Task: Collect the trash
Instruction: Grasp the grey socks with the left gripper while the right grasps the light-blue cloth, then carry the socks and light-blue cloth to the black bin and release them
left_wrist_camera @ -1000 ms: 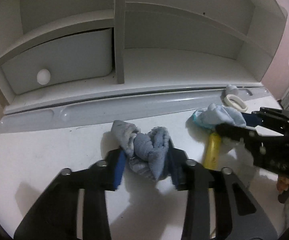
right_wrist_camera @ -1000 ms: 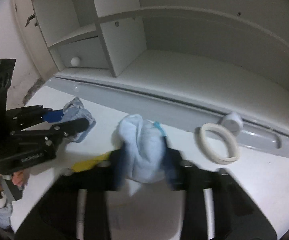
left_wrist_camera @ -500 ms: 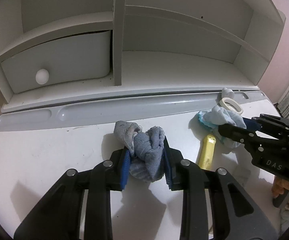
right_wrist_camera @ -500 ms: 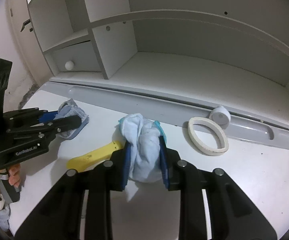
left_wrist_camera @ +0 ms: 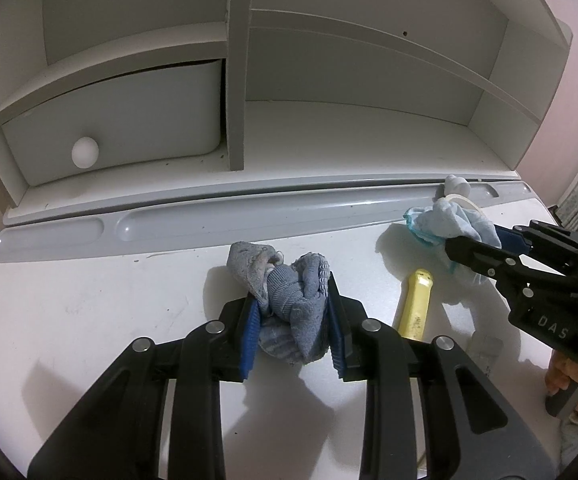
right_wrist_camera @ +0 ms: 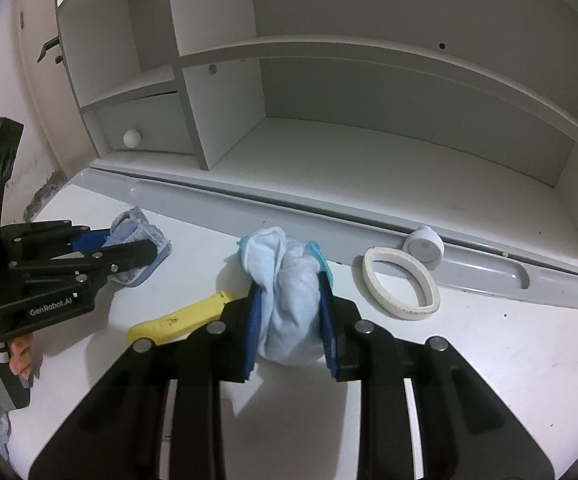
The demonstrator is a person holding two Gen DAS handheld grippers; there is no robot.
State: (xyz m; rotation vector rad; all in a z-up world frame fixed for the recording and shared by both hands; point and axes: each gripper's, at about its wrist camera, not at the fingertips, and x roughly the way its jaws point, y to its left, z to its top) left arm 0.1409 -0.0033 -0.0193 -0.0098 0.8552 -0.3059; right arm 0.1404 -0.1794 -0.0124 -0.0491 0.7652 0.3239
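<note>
a white shelf unit (left_wrist_camera: pixel 329 128) with open compartments stands along the back edge of a white desk (left_wrist_camera: pixel 89 320), and a closed drawer (left_wrist_camera: pixel 121 116) with a round white knob (left_wrist_camera: pixel 85 152) fills its lower left compartment. a grey grooved tray strip (left_wrist_camera: pixel 249 216) runs along the desk's back edge in front of the shelves. the left gripper (left_wrist_camera: pixel 291 312) is clenched on a crumpled grey-blue cloth (left_wrist_camera: pixel 285 292) near the middle of the desk. the right gripper (right_wrist_camera: pixel 291 320) squeezes a bunched light blue cloth (right_wrist_camera: pixel 289 304) between its blue pads (right_wrist_camera: pixel 251 320), nearer the right side of the desk. a yellow handle (right_wrist_camera: pixel 177 320) lies flat on the desk between the two cloths, its near end hidden behind the right gripper. a white tape ring (right_wrist_camera: pixel 401 284) lies flat toward the back right corner, just beside the tray strip. a small white roll (right_wrist_camera: pixel 425 246) sits in the tray strip, just behind the ring.
</note>
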